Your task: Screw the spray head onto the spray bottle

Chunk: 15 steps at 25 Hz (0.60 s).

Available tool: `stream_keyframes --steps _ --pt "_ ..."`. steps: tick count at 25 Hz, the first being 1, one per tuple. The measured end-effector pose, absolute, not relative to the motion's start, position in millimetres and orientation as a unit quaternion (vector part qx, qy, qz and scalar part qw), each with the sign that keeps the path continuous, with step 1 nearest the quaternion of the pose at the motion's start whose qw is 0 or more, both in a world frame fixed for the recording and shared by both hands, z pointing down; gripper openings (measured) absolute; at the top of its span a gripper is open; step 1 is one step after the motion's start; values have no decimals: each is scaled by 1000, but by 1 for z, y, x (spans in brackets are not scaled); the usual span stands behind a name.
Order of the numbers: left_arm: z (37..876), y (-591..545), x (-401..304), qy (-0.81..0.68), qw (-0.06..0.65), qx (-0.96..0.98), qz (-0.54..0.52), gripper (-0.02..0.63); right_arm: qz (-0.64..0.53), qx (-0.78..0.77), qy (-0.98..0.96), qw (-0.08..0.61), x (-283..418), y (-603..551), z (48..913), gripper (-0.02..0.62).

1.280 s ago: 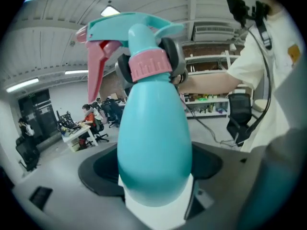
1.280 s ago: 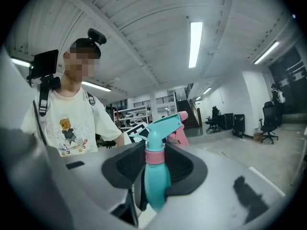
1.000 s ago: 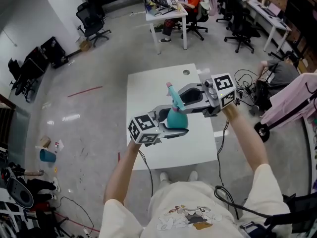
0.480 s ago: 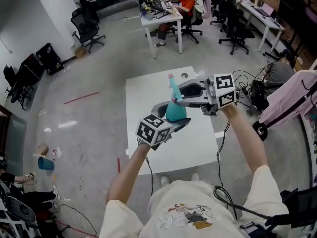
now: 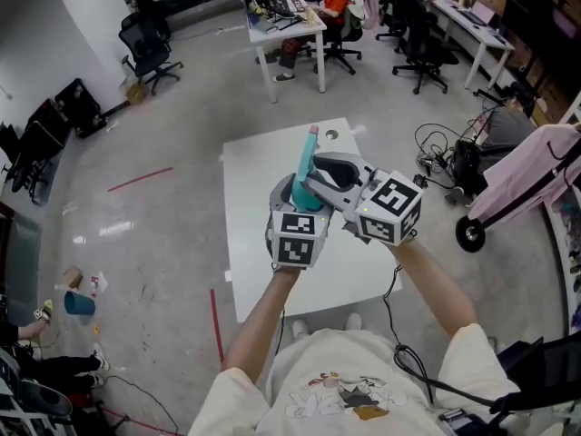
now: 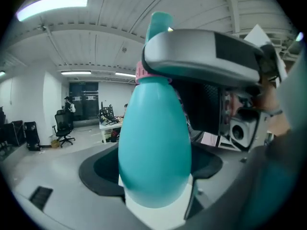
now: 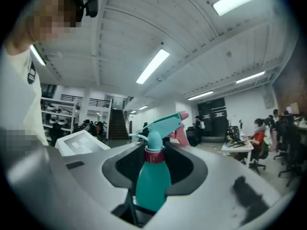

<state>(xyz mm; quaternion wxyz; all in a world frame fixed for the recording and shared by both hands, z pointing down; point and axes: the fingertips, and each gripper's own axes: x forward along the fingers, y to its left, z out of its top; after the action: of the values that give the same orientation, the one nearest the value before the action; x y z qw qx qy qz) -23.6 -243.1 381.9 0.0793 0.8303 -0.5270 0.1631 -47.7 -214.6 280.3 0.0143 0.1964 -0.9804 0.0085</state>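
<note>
Spray bottle (image 6: 153, 147) is being held up in the air over the middle of the white desk (image 5: 250, 166), not touching it. Left claw (image 5: 292, 196) is standing wide, pinching the bottle's teal belly. Right claw (image 5: 315, 171) is pinching narrower, up at the neck by the pink collar (image 7: 154, 155) under the spray head (image 7: 163, 124). Head is sitting on the bottle; how tight, can't tell. Judging: light plastic with a smooth rounded body, likely slipping or flexing under squeeze. So gripping the belly firmly and turning at the collar, not the thin trigger.
</note>
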Motion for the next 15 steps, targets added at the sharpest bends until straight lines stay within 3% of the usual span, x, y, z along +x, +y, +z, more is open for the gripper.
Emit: stream_keyframes --steps 12,15 --pt "360 -241 -44 -506 56 853 114 405 2 168 -985 25 -24 -180 268 149" --pt "354 -233 -41 -459 33 880 116 405 -5 146 -989 16 -7 -184 251 223"
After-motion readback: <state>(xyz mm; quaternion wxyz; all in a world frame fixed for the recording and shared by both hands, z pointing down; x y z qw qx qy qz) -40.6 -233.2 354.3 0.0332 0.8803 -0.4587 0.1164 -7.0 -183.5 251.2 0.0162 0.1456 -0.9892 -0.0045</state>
